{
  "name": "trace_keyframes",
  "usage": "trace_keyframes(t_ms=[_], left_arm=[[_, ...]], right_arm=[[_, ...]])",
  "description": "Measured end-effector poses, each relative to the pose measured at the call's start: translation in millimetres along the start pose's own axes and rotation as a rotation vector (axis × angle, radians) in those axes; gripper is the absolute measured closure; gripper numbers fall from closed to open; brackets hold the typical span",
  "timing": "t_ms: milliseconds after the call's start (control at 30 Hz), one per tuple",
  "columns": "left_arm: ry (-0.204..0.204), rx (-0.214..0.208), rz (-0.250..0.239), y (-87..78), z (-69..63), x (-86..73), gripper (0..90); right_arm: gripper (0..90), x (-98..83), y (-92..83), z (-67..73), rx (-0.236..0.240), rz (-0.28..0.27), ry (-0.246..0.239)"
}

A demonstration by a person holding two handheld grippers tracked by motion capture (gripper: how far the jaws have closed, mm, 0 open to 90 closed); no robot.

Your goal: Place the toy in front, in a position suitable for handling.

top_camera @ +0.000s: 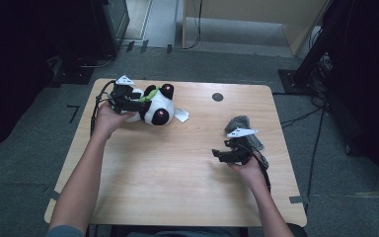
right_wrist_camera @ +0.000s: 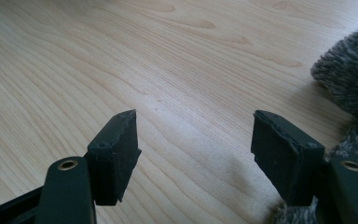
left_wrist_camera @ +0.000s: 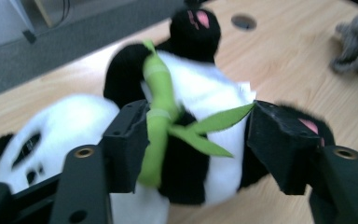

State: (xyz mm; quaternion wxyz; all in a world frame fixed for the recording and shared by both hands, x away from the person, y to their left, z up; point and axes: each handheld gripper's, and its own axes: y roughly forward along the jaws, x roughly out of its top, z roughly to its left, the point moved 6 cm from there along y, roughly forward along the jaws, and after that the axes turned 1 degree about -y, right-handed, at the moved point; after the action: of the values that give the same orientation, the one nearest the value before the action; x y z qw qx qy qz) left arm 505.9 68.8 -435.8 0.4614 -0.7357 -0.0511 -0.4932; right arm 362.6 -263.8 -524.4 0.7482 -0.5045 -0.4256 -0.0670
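Work in hand: the left gripper (left_wrist_camera: 193, 140) is taking hold of a plush panda (top_camera: 155, 106) at the far left of the wooden surface (top_camera: 177, 168).
Panda's place: it lies on its side near the far left edge, head toward the left gripper (top_camera: 137, 104), its pink-soled feet toward the middle of the surface; a white tag (top_camera: 181, 115) sticks out beside it.
Left jaws: about half open, set around the panda's (left_wrist_camera: 205, 121) black-and-white belly, with the green bamboo sprig (left_wrist_camera: 161, 112) sewn on its front between them. The pads look to be touching or just pressing the plush on both sides; how firm the hold is cannot be told through the blur.
Right gripper (top_camera: 218, 154): resting low near the right edge, jaws spread wide with nothing between them, just bare wood in the right gripper view (right_wrist_camera: 193, 140).
Grey fuzzy cloth (top_camera: 244, 128): bunched just beyond the right gripper, partly under the hand; its edge (right_wrist_camera: 349, 79) lies beside the right-hand jaw, untouched by the pads.
Doing it well: I judge the grip should bite into the thick body rather than only the thin bamboo leaf, which would slip or tear loose. Squeeze until the stuffing resists, then lift gently, since a soft toy sags and can roll out.
Risk: the head hangs outside the jaws, so a fast swing may tip the panda free.
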Motion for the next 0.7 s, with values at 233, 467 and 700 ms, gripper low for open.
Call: trace_keyframes(t_ms=[233,467,700], left_arm=[[-0.021,-0.024,0.096,19.9,8.5,-17.8,31.6],[-0.009,0.004,0.09,29.6,7.8,-20.3,41.1],[-0.027,0.002,0.044,30.4,9.4,-30.3,56.9]], right_arm=[[32.8,1.1,-2.1,-3.4,-0.006,-0.015,0.005],[34.3,3.8,-9.0,-11.7,-0.018,-0.042,0.017],[36.1,6.0,-18.9,-24.1,-0.045,-0.075,0.048]])
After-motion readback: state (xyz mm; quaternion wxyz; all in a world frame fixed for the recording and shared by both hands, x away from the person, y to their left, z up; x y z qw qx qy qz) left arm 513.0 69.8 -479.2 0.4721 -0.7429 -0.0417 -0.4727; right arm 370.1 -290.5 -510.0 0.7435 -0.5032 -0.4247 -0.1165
